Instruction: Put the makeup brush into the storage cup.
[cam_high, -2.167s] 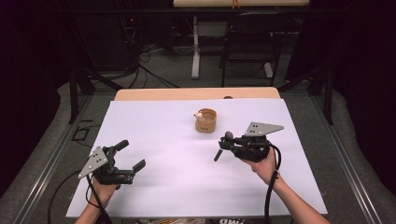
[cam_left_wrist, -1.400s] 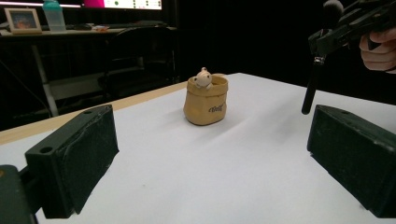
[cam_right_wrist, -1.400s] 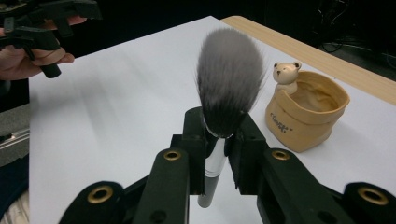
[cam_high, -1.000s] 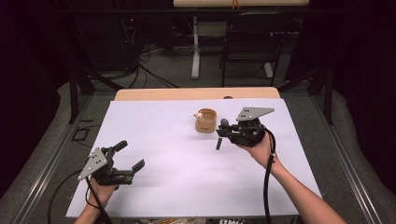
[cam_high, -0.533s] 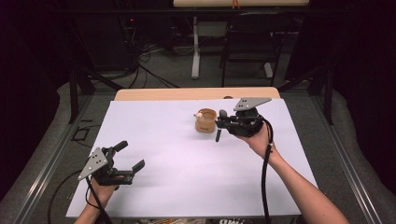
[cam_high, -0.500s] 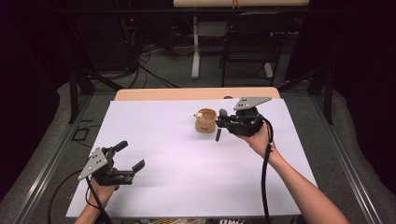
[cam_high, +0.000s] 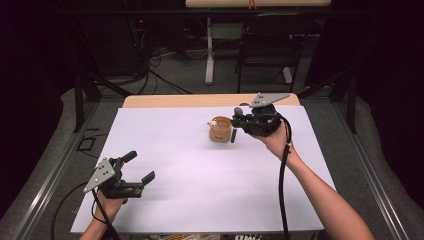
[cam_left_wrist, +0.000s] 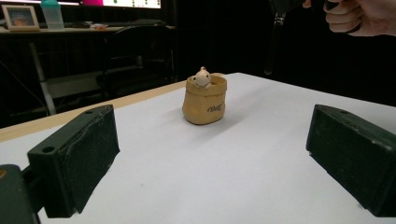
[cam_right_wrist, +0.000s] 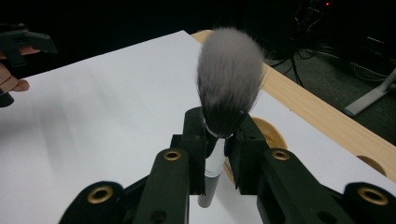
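White tabletop (cam_high: 200, 175): right gripper (cam_right_wrist: 217, 140) clamping brush (cam_right_wrist: 226, 88), left gripper (cam_left_wrist: 210, 158) jaws apart, pot (cam_left_wrist: 204, 100) lettering unreadable.

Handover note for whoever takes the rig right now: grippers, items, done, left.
Right gripper: shut on the makeup brush, bristles up, handle hanging down between the jaws, held just beside the pot.
Left gripper: open, nothing between the jaws, low over the white sheet at the near left.
Pot: small tan sack-shaped holder with a little figure at its rim, upright mid-table, untouched.
Done: brush picked up and brought to the pot.
Left: likely lowering the brush handle-first into the pot and releasing; it is not in yet.
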